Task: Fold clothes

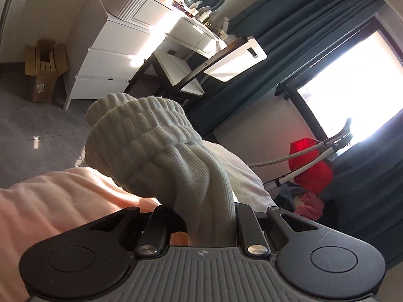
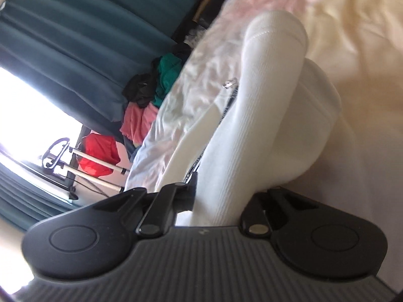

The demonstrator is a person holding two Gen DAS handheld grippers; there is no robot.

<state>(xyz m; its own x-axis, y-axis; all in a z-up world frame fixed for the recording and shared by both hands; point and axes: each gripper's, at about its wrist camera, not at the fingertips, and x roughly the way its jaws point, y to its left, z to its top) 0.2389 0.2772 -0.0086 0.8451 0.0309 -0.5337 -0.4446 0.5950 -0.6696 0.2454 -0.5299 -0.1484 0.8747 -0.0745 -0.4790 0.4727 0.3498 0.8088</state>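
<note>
In the left wrist view, my left gripper [image 1: 201,224] is shut on a pair of white ribbed socks [image 1: 151,146]; their cuffs bunch up in front of the camera, above the pale pink bedspread [image 1: 50,201]. In the right wrist view, my right gripper [image 2: 216,201] is shut on the toe end of the same white socks [image 2: 264,100], which stretch away over the cream bedspread [image 2: 352,37]. The fingertips of both grippers are hidden by the cloth.
A pile of clothes, red [image 2: 98,156], pink [image 2: 138,120], green [image 2: 168,75] and black, lies by the bed's edge near teal curtains [image 2: 75,37]. A white dresser [image 1: 121,50], a folding stand [image 1: 201,70], a cardboard box [image 1: 45,75] and a red item [image 1: 309,166] stand beyond the bed.
</note>
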